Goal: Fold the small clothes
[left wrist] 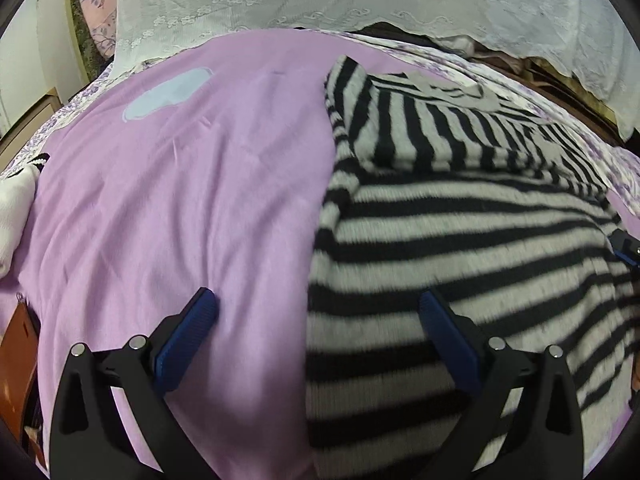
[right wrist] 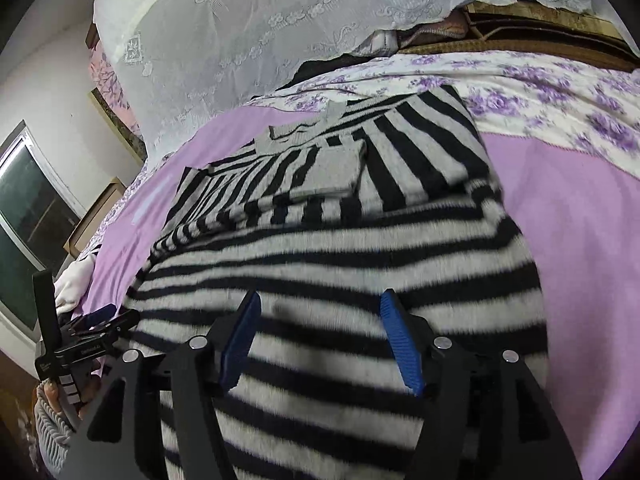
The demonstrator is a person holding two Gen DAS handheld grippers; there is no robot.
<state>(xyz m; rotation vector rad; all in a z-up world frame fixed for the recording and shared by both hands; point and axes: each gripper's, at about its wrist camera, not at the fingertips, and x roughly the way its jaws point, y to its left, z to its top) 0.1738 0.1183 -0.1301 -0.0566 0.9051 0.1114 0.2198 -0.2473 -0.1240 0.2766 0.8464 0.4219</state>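
Two grippers hang open and empty above the black-and-grey striped knit sweater (right wrist: 340,240), which lies partly folded on the lilac bedspread (left wrist: 180,200). The left gripper (left wrist: 316,312) straddles the sweater's left edge; the right gripper (right wrist: 320,320) hovers over its body. For a neat fold, I would pinch both near corners evenly. No container is visible.

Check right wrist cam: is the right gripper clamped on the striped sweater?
No. The right gripper stands open above the striped sweater, nothing pinched.
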